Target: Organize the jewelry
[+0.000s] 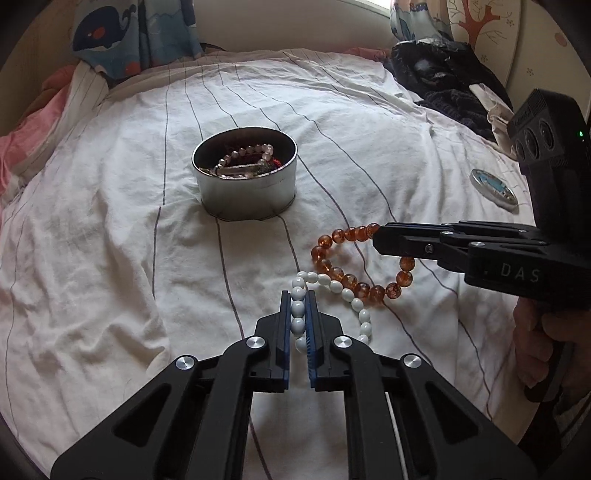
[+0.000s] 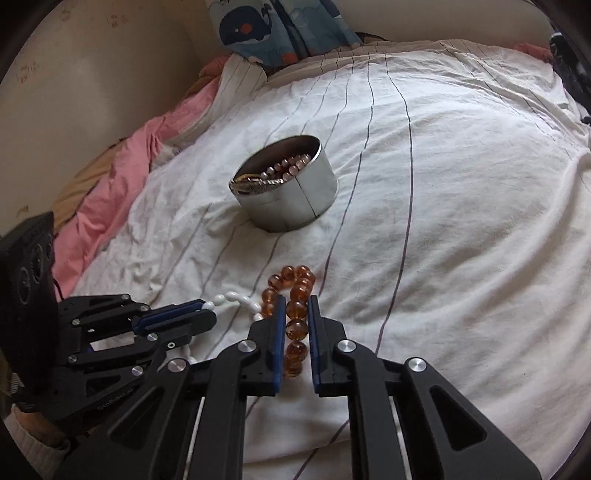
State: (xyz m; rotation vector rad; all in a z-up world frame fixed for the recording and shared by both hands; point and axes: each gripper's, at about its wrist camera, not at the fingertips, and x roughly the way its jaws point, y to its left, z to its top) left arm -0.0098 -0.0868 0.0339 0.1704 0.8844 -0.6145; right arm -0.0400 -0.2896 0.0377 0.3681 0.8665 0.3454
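Striped sheet [image 1: 110,229], tin lid [image 1: 493,189] left-view only

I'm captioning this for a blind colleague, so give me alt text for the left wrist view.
The left gripper is closed on a white bead bracelet lying on a striped white bedsheet. The right gripper reaches in from the right, at an amber bead bracelet. Behind them stands an open round metal tin holding more jewelry.

Home bedroom, striped white bedsheet [image 1: 110,229], pink quilt [image 2: 122,173], whale-print curtain [image 1: 107,33]
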